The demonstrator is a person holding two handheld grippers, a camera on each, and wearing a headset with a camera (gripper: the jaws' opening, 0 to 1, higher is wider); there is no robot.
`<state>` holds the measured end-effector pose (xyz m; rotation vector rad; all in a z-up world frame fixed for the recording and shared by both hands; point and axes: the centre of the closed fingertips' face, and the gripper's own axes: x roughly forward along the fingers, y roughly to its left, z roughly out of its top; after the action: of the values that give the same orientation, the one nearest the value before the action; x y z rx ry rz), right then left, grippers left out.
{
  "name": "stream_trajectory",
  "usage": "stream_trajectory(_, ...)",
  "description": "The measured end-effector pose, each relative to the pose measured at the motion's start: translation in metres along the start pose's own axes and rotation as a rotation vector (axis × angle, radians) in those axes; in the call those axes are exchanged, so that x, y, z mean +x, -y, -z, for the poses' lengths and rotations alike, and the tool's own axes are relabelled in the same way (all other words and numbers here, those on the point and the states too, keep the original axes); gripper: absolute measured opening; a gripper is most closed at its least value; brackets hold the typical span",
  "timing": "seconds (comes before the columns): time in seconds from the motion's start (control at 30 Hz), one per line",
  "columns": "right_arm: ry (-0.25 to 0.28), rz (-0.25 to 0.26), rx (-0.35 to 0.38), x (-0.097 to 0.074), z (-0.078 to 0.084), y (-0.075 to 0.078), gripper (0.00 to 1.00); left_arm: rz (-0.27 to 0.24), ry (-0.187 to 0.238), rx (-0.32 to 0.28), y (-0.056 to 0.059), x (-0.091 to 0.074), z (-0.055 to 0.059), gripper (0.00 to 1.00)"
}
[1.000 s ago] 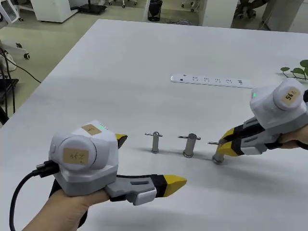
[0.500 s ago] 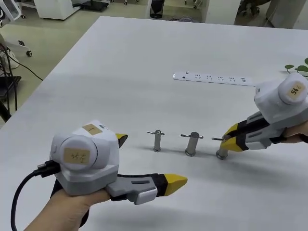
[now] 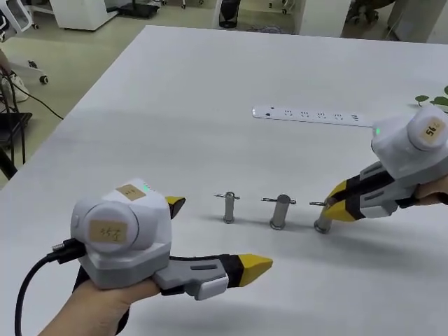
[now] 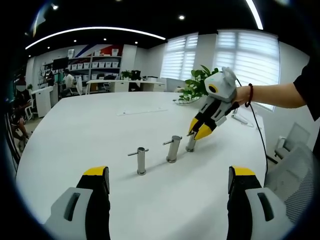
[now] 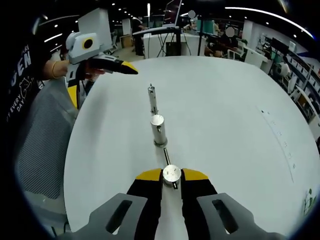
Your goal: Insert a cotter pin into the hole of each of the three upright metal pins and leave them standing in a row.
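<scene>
Table (image 3: 175,105) is a big plain white top, matte, w/ soft shadows under the parts. On its far side lies a white power strip (image 3: 311,116), and leaves of a plant (image 3: 434,100) show at the right edge. Beyond the table I see pale office floor (image 3: 84,49) and chair bases. The left gripper view adds windows w/ blinds (image 4: 245,55) and a strip light (image 4: 95,31) on a dark ceiling.

Three metal pins stand upright in a row on the near part of the table. In head view they are left pin (image 3: 229,208), middle pin (image 3: 279,211) and right pin (image 3: 323,222), each apart from its neighbour. The left cotter pin (image 3: 226,197) and middle cotter pin (image 3: 273,200) sit crosswise near their pins' tops.

My right hand-held gripper (image 3: 336,205) is at the right pin, clenched on the right cotter pin (image 3: 316,204), which pokes out towards the middle pin. In the right gripper view its yellow tips sit either side of that pin's round head.

My left hand-held gripper (image 3: 217,233) hovers low, nearer me, apart from the row. Its jaws are spread wide w/ nothing betw them.
</scene>
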<state>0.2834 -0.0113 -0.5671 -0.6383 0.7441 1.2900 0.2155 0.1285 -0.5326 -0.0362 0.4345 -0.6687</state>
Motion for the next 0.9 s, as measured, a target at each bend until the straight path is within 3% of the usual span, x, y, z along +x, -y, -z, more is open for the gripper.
stream_trajectory(0.17,0.015,0.006,-0.018,-0.001,-0.004,0.001,0.10,0.000,-0.006,0.000,0.000,0.001,0.001,0.99)
stream_trajectory(0.47,0.035,0.068,-0.011,-0.010,-0.008,-0.001,0.20,-0.011,0.002,0.001,-0.002,0.000,-0.002,0.99)
stream_trajectory(0.63,0.090,0.123,0.059,-0.018,-0.017,-0.003,0.29,-0.029,0.033,-0.016,-0.006,-0.003,-0.010,0.99)
stream_trajectory(0.73,0.113,0.185,0.086,-0.023,-0.020,-0.002,0.29,-0.050,0.049,-0.021,-0.010,-0.004,-0.015,0.99)
stream_trajectory(0.9,0.162,0.249,0.190,-0.027,-0.023,-0.012,0.36,-0.067,0.052,-0.032,-0.013,-0.006,-0.018,0.99)
